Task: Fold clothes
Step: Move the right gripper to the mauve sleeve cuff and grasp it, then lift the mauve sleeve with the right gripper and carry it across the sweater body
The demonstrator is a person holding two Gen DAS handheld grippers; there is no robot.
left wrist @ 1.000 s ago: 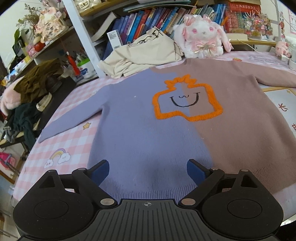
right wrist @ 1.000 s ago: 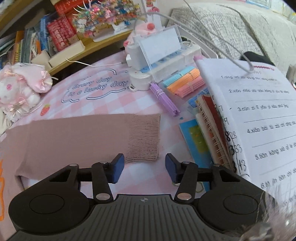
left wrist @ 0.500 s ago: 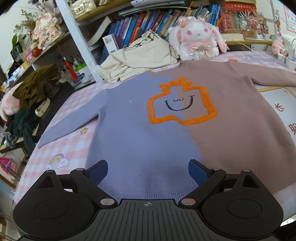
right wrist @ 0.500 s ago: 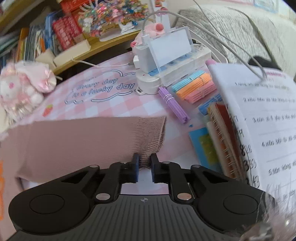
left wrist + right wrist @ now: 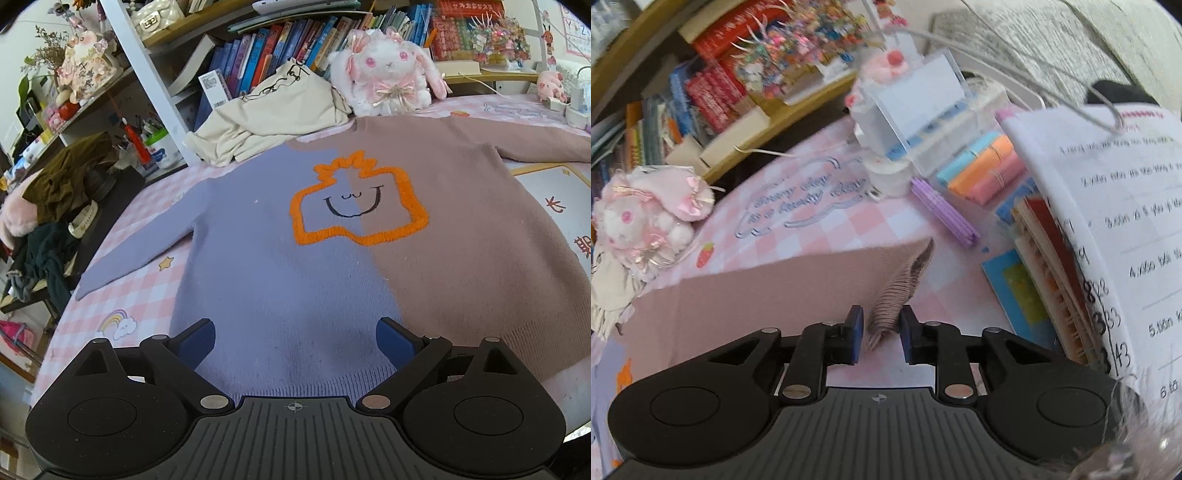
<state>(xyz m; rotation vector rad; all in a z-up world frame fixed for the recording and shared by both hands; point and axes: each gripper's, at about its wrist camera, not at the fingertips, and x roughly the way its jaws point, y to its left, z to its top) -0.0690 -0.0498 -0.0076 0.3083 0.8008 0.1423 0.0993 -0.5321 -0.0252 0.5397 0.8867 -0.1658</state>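
A sweater (image 5: 314, 258), half purple and half mauve with an orange outlined face, lies flat on the pink checked cloth (image 5: 122, 295). My left gripper (image 5: 295, 339) hangs open just above the purple hem, with nothing between its fingers. In the right wrist view the mauve sleeve (image 5: 757, 295) is raised off the cloth at its ribbed cuff (image 5: 894, 291). That cuff stands bunched between the blue pads of my right gripper (image 5: 882, 336). Its jaws are opening slightly, with the cuff still caught between them.
A cream garment (image 5: 277, 118) and a plush rabbit (image 5: 388, 81) sit behind the collar, below the bookshelf. Right of the cuff lie a purple stick bundle (image 5: 945, 214), coloured bundles (image 5: 982, 170), stacked notebooks (image 5: 1052, 277) under a worksheet (image 5: 1126, 221), and a white device (image 5: 923, 122).
The right gripper closed on the cuff, which then rose from flat to bunched and upright; the jaws now stand a little wider than half a second ago. The left gripper stayed put.
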